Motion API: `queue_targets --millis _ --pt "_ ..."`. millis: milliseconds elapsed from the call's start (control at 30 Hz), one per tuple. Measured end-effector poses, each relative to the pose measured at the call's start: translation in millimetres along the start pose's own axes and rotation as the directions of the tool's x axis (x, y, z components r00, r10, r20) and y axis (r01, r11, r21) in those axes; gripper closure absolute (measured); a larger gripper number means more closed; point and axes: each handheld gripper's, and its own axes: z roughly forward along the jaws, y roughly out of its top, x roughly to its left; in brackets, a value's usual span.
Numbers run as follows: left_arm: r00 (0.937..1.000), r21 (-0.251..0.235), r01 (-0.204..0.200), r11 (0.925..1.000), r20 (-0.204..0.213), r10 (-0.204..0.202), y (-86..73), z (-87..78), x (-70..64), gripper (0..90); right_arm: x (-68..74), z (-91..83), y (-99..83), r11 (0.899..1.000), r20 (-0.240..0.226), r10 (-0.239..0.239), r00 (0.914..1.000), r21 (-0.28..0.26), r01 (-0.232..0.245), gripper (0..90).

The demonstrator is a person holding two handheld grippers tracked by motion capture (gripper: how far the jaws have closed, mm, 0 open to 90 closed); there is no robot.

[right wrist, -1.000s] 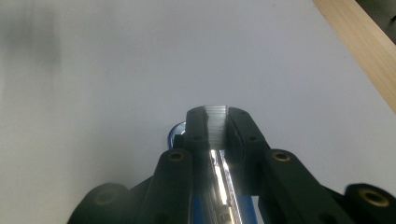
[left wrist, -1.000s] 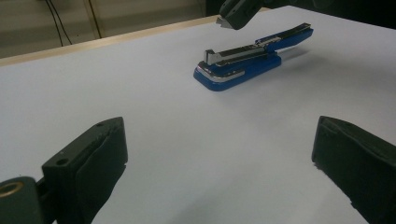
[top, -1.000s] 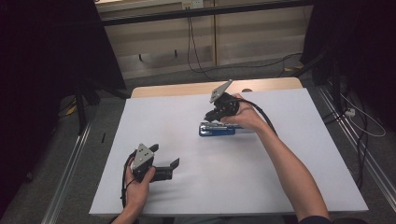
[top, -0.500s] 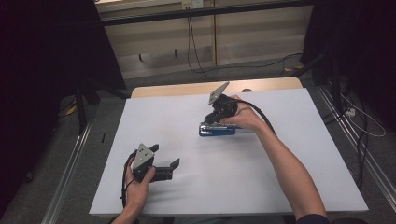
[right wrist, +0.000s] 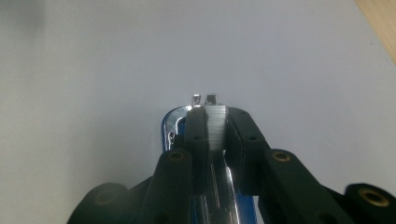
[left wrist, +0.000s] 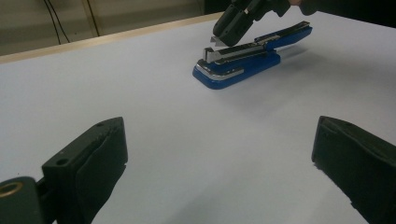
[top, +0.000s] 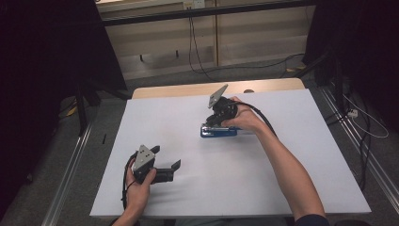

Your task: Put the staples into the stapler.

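Note:
A blue stapler [top: 219, 132] lies on the white table, its top arm swung open so the chrome magazine [left wrist: 238, 49] shows. My right gripper [top: 212, 122] is tipped down over the stapler's front end. In the right gripper view it [right wrist: 215, 116] is shut on a silver strip of staples [right wrist: 216, 125], directly above the stapler's chrome nose [right wrist: 173, 122]. From the left gripper view that same right gripper [left wrist: 225, 36] touches the magazine's front. My left gripper [top: 165, 157] rests on the table near the front left, open and holding nothing [left wrist: 219, 140], pointing toward the stapler [left wrist: 233, 70].
The white table top [top: 291, 188] spreads wide around both hands. A wooden strip [top: 188, 89] runs along its far edge. Beyond it are a wall panel and cables on the floor [top: 207, 70]; metal rails [top: 70, 165] flank the table.

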Motion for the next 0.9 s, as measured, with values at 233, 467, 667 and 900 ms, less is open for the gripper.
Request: queue_targets --millis 233,467,667,900 --pt "1.0 0.002 0.003 1.0 0.0 -0.003 -0.2 0.4 0.3 3.6 -0.8 1.4 -1.1 1.0 0.002 0.0 1.0 0.007 0.0 79.6" --pt "1.0 0.005 0.002 1.0 0.0 -0.002 -0.3 0.4 0.2 3.6 1.3 2.7 -0.5 1.0 -0.007 -0.014 0.9999 0.012 0.014 79.6" --pt "1.0 0.005 0.004 1.0 0.0 -0.004 -0.3 0.6 0.2 3.6 1.7 2.8 -0.1 1.0 -0.01 -0.023 0.9997 0.013 0.023 79.6" --pt "1.0 0.006 0.005 1.0 0.001 -0.005 -0.4 0.7 0.4 3.6 1.7 3.9 -0.4 1.0 -0.015 -0.022 0.9997 0.014 0.022 79.6"
